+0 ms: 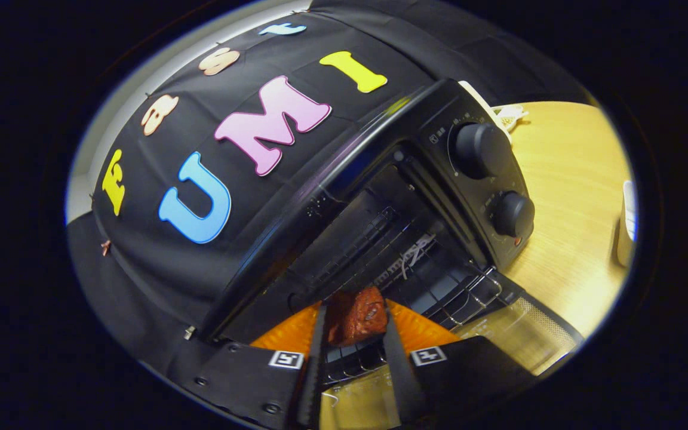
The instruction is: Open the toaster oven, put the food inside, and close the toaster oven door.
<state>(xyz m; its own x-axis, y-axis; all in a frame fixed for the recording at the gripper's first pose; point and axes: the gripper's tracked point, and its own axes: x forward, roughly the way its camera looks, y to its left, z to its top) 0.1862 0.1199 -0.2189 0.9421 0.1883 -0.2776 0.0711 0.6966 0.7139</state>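
The black cloth wall (159,251) of the booth hangs on the left, behind and beside the toaster oven (344,179), which appears strongly tilted in the gripper view. The oven is black, and its glass door (517,331) is dropped open, lying flat in front of the cavity over the wooden tabletop (565,197). Inside the cavity a wire rack (380,251) shows, with its front bars reaching out over the lowered door.

The gripper (356,319) sits just at the mouth of the oven, above the open door. Its two fingers are clamped on a reddish-brown piece of food (357,315), one finger pressing on each side of it. The food is held between the fingertips, right before the front of the rack and not yet resting on it as far as can be told.

To the right of the cavity, the oven's control panel carries two round knobs, the upper knob (480,149) and the lower knob (512,214). Beyond the oven, near the tabletop's far edge, lies a small pale object (510,114), too unclear to name. A white object (626,224) stands at the tabletop's right edge.
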